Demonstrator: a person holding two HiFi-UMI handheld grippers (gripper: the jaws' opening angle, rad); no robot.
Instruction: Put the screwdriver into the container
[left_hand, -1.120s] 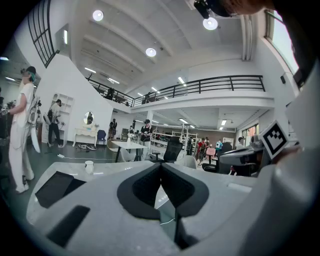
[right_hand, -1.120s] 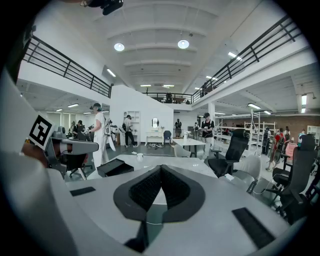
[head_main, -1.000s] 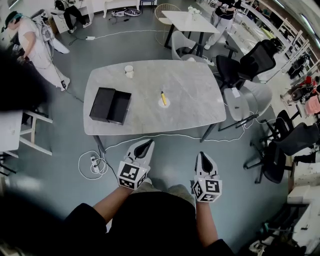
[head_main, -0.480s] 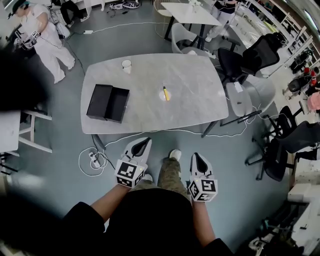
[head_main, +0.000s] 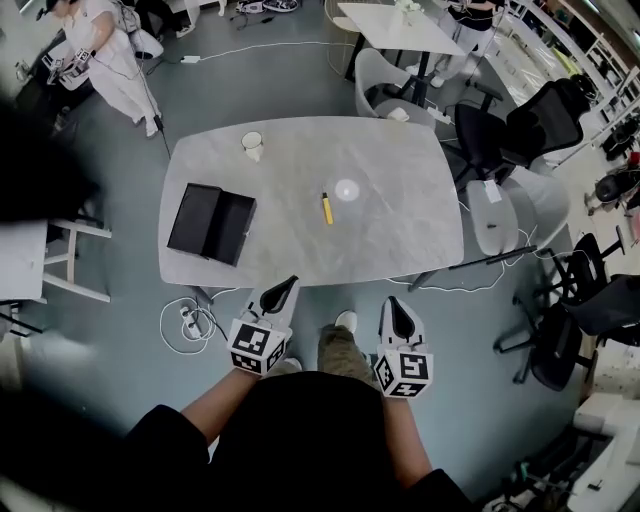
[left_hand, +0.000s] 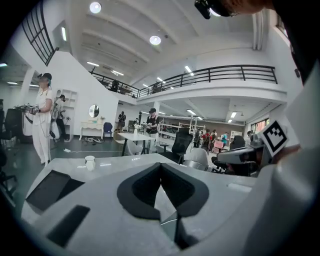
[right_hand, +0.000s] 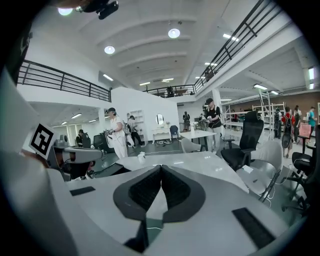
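Observation:
A yellow-handled screwdriver (head_main: 327, 208) lies near the middle of the grey oval table (head_main: 400, 230). The container, an open black box (head_main: 211, 222), sits at the table's left end and shows low at the left in the left gripper view (left_hand: 49, 188). Both grippers hang over the floor just short of the table's near edge. My left gripper (head_main: 288, 284) has its jaws together on nothing, as the left gripper view (left_hand: 160, 166) confirms. The right gripper (head_main: 394, 304) is likewise shut and empty (right_hand: 161, 168).
A white cup (head_main: 252, 146) stands at the table's far left corner. A power strip with coiled cable (head_main: 186, 324) lies on the floor under the near-left edge. A white chair (head_main: 503, 206) and black office chairs (head_main: 512, 128) crowd the right side. A person in white (head_main: 105, 55) stands far left.
The table has drawn nearer: both grippers, a good way short of it a second ago, now sit close to its near edge. Both stay shut. The person in white has shifted further back.

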